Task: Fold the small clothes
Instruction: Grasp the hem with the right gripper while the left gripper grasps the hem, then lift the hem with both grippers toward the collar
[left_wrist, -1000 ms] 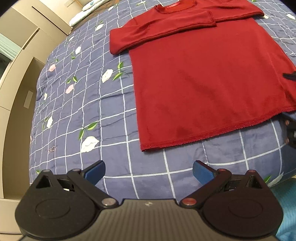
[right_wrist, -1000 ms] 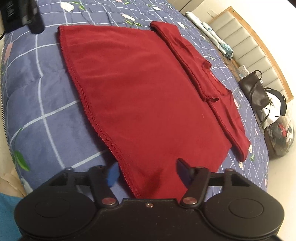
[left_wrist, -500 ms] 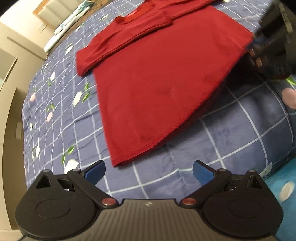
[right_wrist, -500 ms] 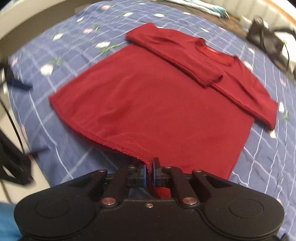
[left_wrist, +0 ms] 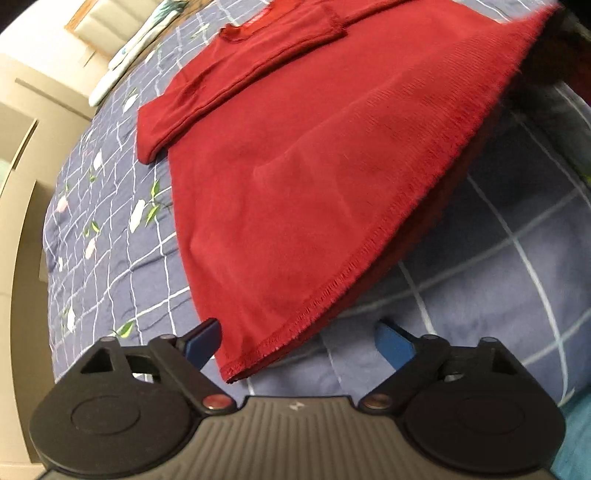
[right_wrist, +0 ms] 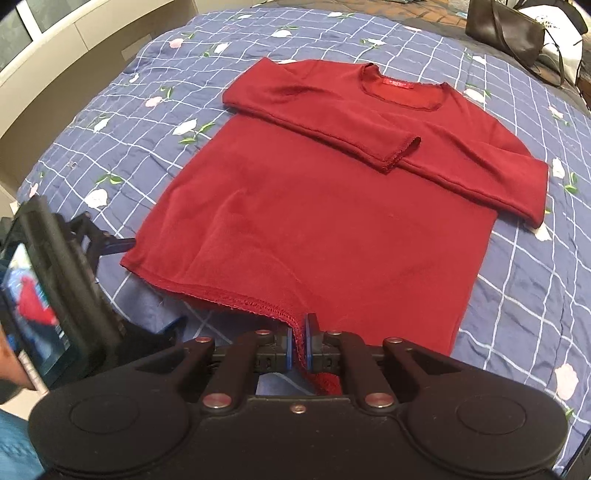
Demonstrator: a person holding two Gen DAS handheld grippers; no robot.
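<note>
Item: red sweater (right_wrist: pixel 325 206), lying front-up on the blue checked quilt (right_wrist: pixel 147 122) of the bed, both sleeves already folded across the chest below the neckline (right_wrist: pixel 402 90). Landmark for all positions: the sweater's bottom hem (left_wrist: pixel 354 266). Right tool (right_wrist: pixel 299 341): I have it pinched narrow on the hem's right corner, the stitched edge caught between the blue pads and raised off the quilt, so the hem slopes down toward its other end. Left tool (left_wrist: pixel 295 341): jaws wide apart, holding nothing, poised at the hem's left corner, which sits between the blue fingertips (left_wrist: pixel 203 338) but is not yet gripped. Beyond the neckline, well away from the hem: a dark handbag (right_wrist: pixel 509 33) at the bed's far edge. Risks as I judge them: lifting with only the right corner held would drag the body askew and pull the folded sleeves loose; closing the left tool too shallow could catch only the top layer, letting the back layer sag; closing too deep could pinch the quilt with the hem and haul the bedding along.
</note>
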